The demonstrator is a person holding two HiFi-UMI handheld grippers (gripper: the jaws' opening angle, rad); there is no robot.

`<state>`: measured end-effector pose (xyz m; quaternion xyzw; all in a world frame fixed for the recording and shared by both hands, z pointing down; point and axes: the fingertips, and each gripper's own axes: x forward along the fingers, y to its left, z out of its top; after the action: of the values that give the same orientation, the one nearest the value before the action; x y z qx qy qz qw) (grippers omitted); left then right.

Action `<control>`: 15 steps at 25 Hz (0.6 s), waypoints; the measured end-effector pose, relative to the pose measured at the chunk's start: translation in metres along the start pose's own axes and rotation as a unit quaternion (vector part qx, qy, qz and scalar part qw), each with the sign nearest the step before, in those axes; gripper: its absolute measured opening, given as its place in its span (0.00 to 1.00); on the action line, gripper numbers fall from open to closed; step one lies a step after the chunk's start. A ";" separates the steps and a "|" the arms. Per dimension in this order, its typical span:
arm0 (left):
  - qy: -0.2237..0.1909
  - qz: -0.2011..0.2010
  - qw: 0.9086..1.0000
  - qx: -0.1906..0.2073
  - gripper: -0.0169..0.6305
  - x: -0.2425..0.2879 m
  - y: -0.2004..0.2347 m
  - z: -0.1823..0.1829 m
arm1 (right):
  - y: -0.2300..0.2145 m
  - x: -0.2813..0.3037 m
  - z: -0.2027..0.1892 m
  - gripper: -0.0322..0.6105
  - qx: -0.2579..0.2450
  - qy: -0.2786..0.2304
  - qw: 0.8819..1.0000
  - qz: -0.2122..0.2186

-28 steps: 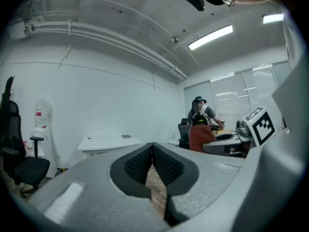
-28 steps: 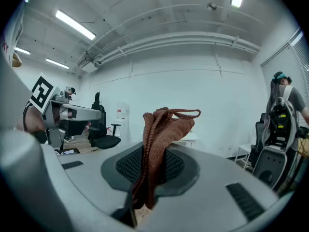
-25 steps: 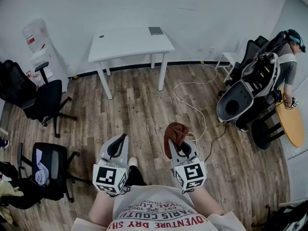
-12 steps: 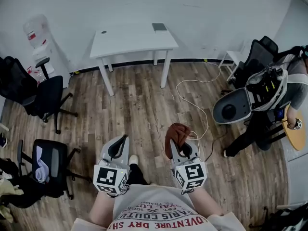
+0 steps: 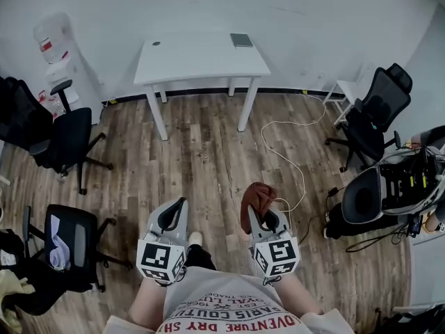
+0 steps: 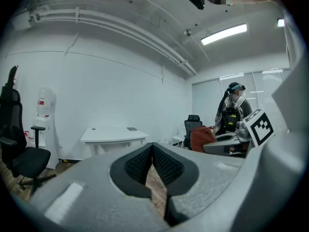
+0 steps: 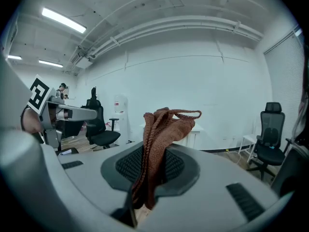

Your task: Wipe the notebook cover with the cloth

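A rust-brown knitted cloth (image 5: 256,198) (image 7: 161,129) is pinched in my right gripper (image 5: 259,214) (image 7: 150,164), bunched up above its fingers. My left gripper (image 5: 172,214) (image 6: 151,163) is shut with nothing between its pads. I hold both in front of my waist, above the wooden floor. The small grey notebook (image 5: 241,40) (image 6: 132,128) lies at the back right corner of a white table (image 5: 182,62) across the room, far from both grippers.
Black office chairs stand at the left (image 5: 62,141), (image 5: 66,241) and at the right (image 5: 375,113). A water dispenser (image 5: 54,51) is at the back left. A white cable (image 5: 288,160) snakes over the floor. A person with gear (image 5: 403,190) is at the right edge.
The view has shifted, so the table sits a little further right and lower. The person at the right has moved down to the frame's edge. Both grippers keep their hold and place.
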<state>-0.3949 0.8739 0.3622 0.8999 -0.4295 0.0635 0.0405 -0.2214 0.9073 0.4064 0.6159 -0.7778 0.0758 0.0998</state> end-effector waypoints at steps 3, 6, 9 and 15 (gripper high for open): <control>0.000 -0.004 1.000 -0.005 0.04 0.029 0.031 0.006 | -0.005 0.038 0.011 0.17 0.000 0.008 1.000 -0.005; -0.003 -0.010 1.000 -0.006 0.04 0.056 0.066 0.015 | -0.005 0.077 0.026 0.17 -0.001 0.012 1.000 -0.012; -0.005 -0.016 1.000 -0.008 0.04 0.082 0.102 0.024 | -0.004 0.115 0.042 0.17 -0.003 0.013 1.000 -0.019; 0.000 -0.021 1.000 -0.009 0.04 0.120 0.163 0.036 | -0.004 0.179 0.065 0.17 0.006 0.012 0.999 -0.031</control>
<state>-0.4442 0.6752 0.3477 0.9085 -0.4106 0.0590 0.0497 -0.2609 0.7215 0.3883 0.6393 -0.7567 0.0844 0.1076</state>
